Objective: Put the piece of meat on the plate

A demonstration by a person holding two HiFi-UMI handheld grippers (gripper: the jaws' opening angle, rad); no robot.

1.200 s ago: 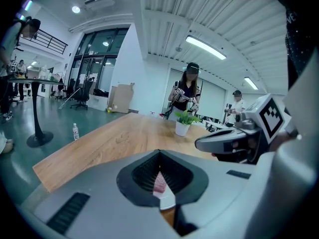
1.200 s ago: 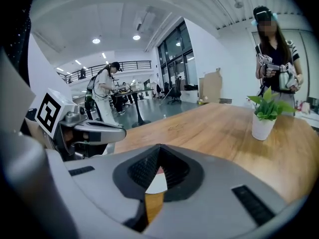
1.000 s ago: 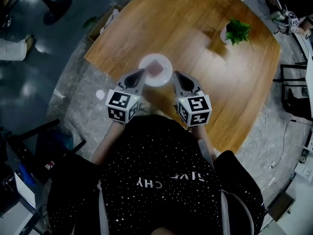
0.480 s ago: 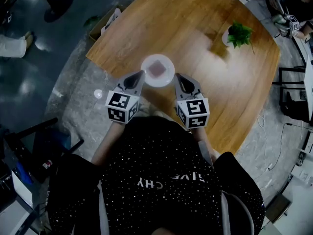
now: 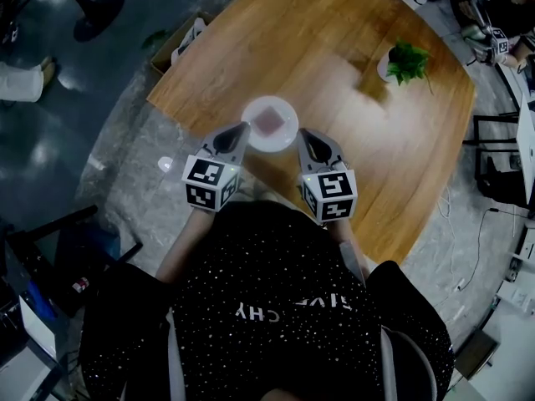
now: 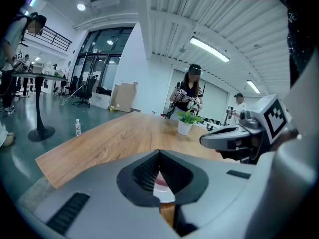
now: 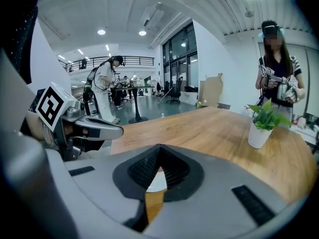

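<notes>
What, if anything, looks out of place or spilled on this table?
Nothing stands out. The meat sits on the plate, flat near the table edge; the potted plant stands upright; no spill shows. The left gripper and right gripper are shut and empty, beside the plate.

- Right there on the left gripper, its marker cube shows black-and-white square code patterns, and the right gripper carries the same kind.
- Just behind both cubes, the black shirt has pale letters, upside down in the head view: "GIVE", a crease, "CHY".
</notes>
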